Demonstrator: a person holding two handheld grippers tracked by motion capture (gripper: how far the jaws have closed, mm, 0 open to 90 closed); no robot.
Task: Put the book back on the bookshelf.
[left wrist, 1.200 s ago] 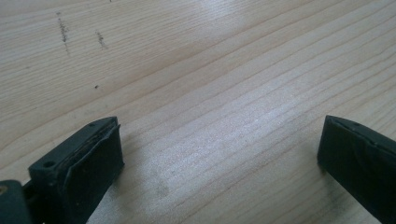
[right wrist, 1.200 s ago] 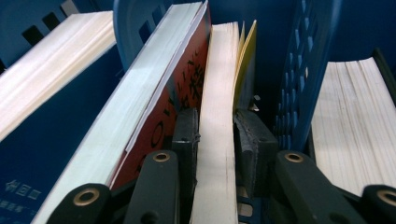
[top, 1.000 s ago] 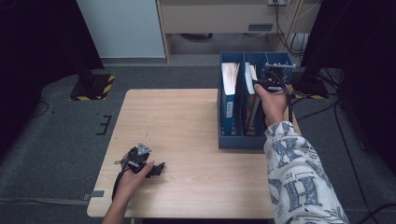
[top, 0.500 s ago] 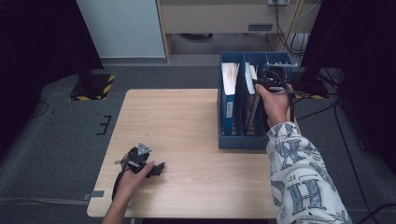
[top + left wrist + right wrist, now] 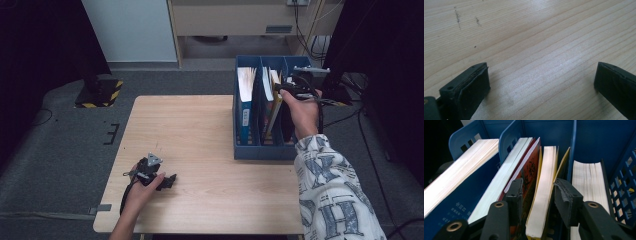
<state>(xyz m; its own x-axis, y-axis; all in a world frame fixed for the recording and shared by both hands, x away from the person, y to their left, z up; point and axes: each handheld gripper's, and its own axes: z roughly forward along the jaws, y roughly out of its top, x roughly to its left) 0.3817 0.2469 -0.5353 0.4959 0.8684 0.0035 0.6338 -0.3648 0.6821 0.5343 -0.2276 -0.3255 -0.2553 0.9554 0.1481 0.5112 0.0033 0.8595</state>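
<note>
In the high view the right gripper (image 5: 292, 89) is held over the blue file box (image 5: 250, 150), which stands on the right part of the wooden worktop (image 5: 200, 130). The box has three compartments side by side: a blue-covered book (image 5: 246, 100) stands in the left one, and a yellow-covered book (image 5: 274, 97) leans among others in the middle one, right under the gripper's tip. The left gripper (image 5: 160, 179) lies low on the near left part of the worktop, in the person's left hand (image 5: 142, 187), well apart from the box.

In the left gripper view the jaws stand wide apart, with only bare wood grain between them.

In the right gripper view the right gripper (image 5: 537, 191) looks down on the books' page edges. Its jaws have just been opening and now straddle the yellow-covered book (image 5: 545, 195) with a narrow gap; the pads do not seem to press on it. A red-covered book (image 5: 530, 167) stands just beside it on the left, the blue-covered book (image 5: 456, 197) sits in the next compartment, and a dark-covered book (image 5: 587, 180) stands beyond the divider on the right.
</note>
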